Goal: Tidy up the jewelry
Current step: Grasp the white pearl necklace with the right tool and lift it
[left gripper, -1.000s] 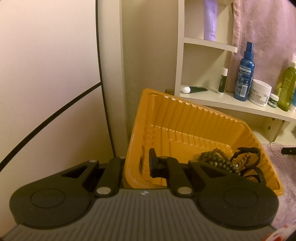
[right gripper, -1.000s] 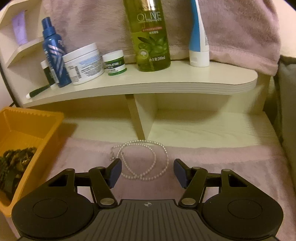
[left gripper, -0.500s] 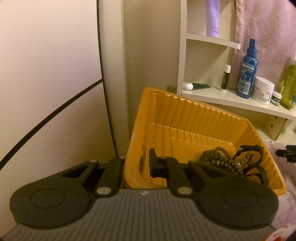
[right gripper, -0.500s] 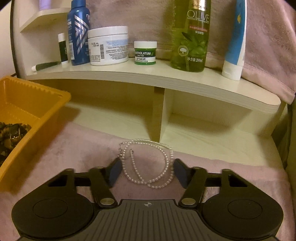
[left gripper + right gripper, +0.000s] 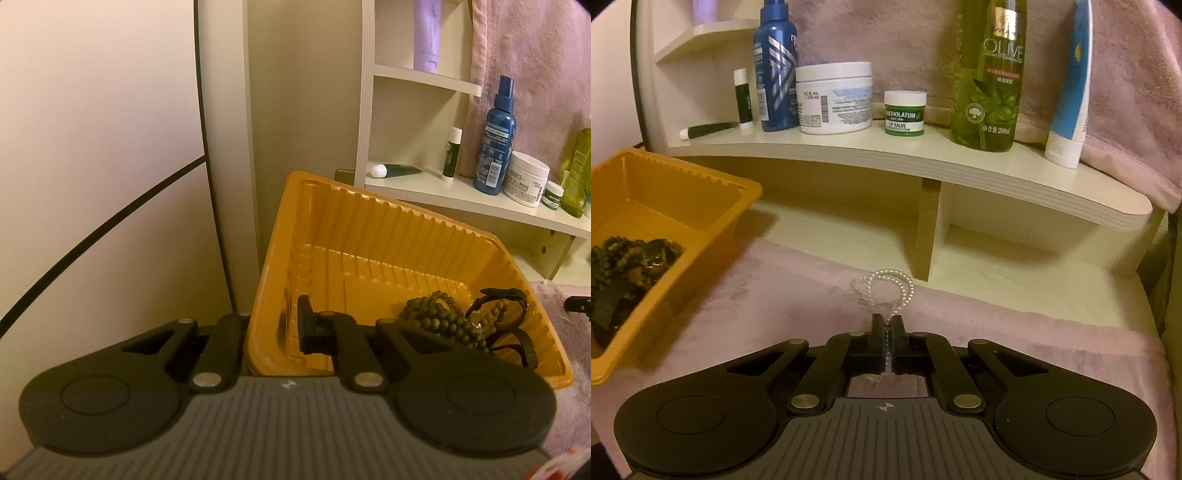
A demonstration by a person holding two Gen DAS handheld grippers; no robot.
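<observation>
The dark bead bracelets are already in the yellow tray, which the left tongs pinch by its wall, and the right tongs are squeezed on the pearl necklace, not yet in.

We observe a pink cloth covering the surface, bearing an orange tray and pearl necklace.

open pink cloth between orange tray and shelf post | shelf overhangs behind
</observation>
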